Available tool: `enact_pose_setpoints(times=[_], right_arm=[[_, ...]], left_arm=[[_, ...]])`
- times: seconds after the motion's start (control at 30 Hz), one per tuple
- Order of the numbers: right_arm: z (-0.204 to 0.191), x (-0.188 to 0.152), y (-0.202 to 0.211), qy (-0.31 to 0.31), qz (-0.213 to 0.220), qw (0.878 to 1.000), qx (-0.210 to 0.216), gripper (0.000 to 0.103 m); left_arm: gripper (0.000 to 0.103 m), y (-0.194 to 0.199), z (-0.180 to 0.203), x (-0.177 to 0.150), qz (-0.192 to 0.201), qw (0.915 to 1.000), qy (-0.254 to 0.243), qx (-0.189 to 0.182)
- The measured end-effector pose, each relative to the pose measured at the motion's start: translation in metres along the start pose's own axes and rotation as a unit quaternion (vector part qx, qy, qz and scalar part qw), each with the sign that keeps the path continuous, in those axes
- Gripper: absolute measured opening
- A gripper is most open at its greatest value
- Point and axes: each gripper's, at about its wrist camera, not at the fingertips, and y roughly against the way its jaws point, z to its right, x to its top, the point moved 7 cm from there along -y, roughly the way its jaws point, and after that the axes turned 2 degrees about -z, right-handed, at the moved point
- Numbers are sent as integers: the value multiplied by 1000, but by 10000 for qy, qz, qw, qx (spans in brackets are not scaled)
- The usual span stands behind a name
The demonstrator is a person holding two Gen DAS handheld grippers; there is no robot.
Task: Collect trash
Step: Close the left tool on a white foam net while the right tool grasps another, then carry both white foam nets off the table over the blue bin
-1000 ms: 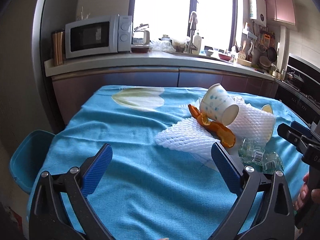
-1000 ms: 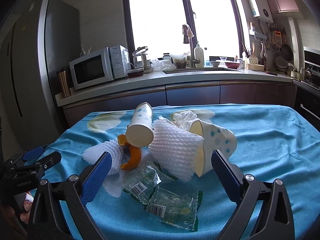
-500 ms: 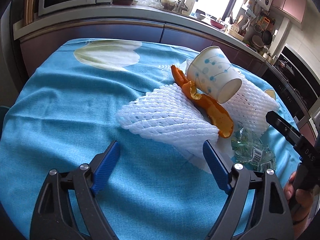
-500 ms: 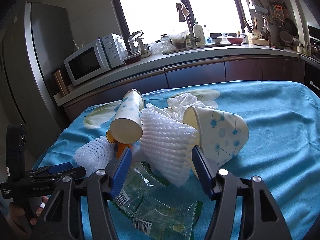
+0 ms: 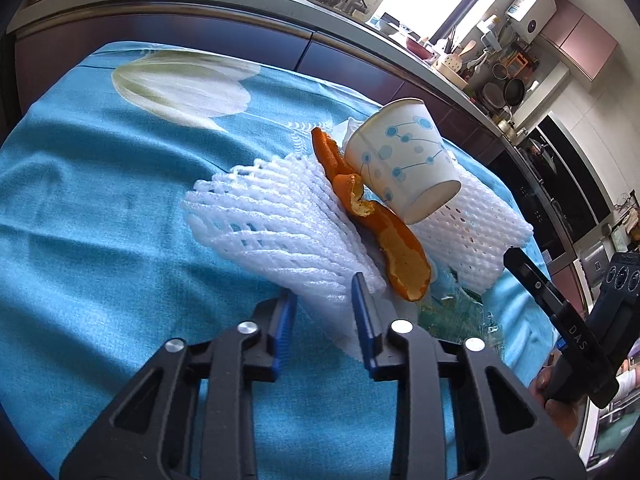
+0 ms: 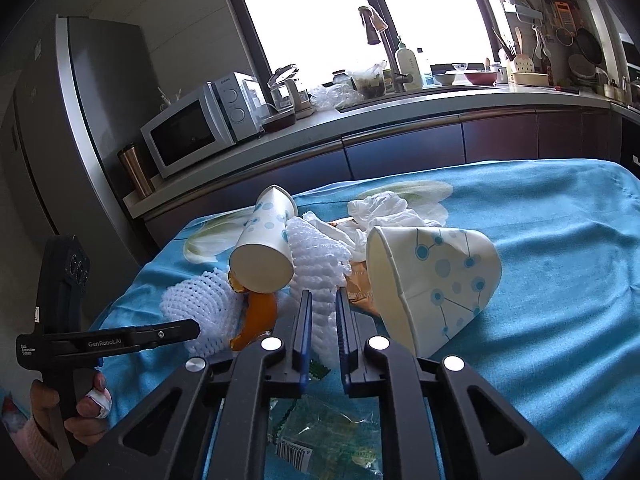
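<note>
A trash pile lies on the blue tablecloth [image 5: 100, 220]. In the left wrist view my left gripper [image 5: 322, 292] is shut on the near edge of a white foam net [image 5: 272, 216]. An orange peel [image 5: 384, 232] and a dotted paper cup [image 5: 404, 160] lie on it, with a second foam net [image 5: 468, 228] behind. In the right wrist view my right gripper [image 6: 322, 312] is shut on that second foam net [image 6: 318, 264], between one dotted cup [image 6: 264, 252] and another dotted cup [image 6: 432, 284]. A clear wrapper [image 6: 320, 432] lies under the gripper.
Crumpled white paper [image 6: 384, 212] lies behind the pile. A kitchen counter [image 6: 400, 108] with a microwave [image 6: 200, 124] and sink runs behind the table. A fridge [image 6: 60, 140] stands at the left. The right gripper shows at the right edge of the left wrist view [image 5: 560, 320].
Both grippers moved forward and down onto the pile and closed from wide open, each onto a foam net.
</note>
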Motion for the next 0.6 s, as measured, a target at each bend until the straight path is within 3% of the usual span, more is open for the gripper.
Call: enact_pose_setpoints(times=[0.1,0.33,0.6], right_arm=[[-3,5,9,57,119,9999,42,9],[-9,17,33,144,399,9991,45,8],[-30,25,62,335,648,9969,298,8]], left_arm=[[15,7,4,0,127,9999,-100,11],[14,53,10,-3,491,9978,-432,127],[14,110,-11,-14,831,9948,-489,331]])
